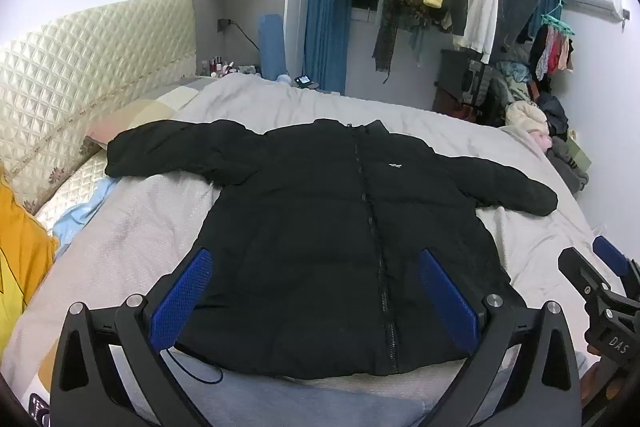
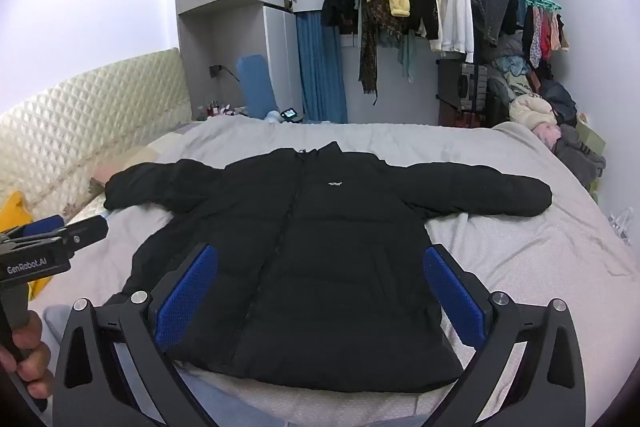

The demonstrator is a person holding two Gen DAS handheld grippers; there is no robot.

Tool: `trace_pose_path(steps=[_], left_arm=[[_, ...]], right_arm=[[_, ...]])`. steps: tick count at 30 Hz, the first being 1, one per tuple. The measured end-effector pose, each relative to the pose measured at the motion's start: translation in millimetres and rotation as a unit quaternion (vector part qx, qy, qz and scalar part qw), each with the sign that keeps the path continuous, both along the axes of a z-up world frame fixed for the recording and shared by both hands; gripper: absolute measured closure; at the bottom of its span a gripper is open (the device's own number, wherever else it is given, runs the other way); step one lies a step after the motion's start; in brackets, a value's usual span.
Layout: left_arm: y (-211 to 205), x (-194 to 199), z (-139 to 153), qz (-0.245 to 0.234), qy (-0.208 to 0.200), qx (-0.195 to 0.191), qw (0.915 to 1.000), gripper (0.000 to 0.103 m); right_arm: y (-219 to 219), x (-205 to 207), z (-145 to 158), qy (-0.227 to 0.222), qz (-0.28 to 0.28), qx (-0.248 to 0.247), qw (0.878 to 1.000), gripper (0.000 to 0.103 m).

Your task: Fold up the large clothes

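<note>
Both grippers, left gripper [image 1: 316, 291] and right gripper [image 2: 320, 291], are hovering with fingers fully spread, holding nothing. A black jacket [image 2: 312, 267] is lying flat mid-bed [image 2: 540, 259], sleeves outstretched. Each sleeve cuff should be pinched and folded inward first.

Both tongs [image 1: 314, 291] [image 2: 320, 287] wide open (tilted downward).
</note>
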State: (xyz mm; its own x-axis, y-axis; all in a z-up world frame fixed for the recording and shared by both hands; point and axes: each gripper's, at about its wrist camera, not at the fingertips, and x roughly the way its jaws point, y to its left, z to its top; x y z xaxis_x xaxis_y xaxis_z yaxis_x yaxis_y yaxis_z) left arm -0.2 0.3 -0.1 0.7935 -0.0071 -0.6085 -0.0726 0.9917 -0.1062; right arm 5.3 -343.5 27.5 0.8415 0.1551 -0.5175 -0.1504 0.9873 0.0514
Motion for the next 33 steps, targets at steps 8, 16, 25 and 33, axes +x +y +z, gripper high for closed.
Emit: trace_pose_path(steps=[8, 16, 25, 33], left_arm=[[-1.0, 0.1, -0.1, 0.000, 0.003, 0.007, 1.0000, 0.000], [-1.6, 0.9, -0.4, 0.001, 0.002, 0.006, 1.0000, 0.000], [1.4, -3.7, 1.7, 0.000, 0.003, 0.007, 1.0000, 0.000], [1.4, 2.1, -1.4, 0.001, 0.010, 0.017, 0.9998, 0.000]], right_arm=[[1.4, -0.9, 1.8, -0.004, -0.007, -0.001, 1.000, 0.000], [-1.9, 0.1, 4.1, -0.011, -0.009, 0.012, 1.000, 0.000], [-3.3, -0.6, 2.7, -0.008, -0.008, 0.010, 1.000, 0.000], [-2.8, -0.8, 3.6, -0.007, -0.014, 0.005, 1.000, 0.000]])
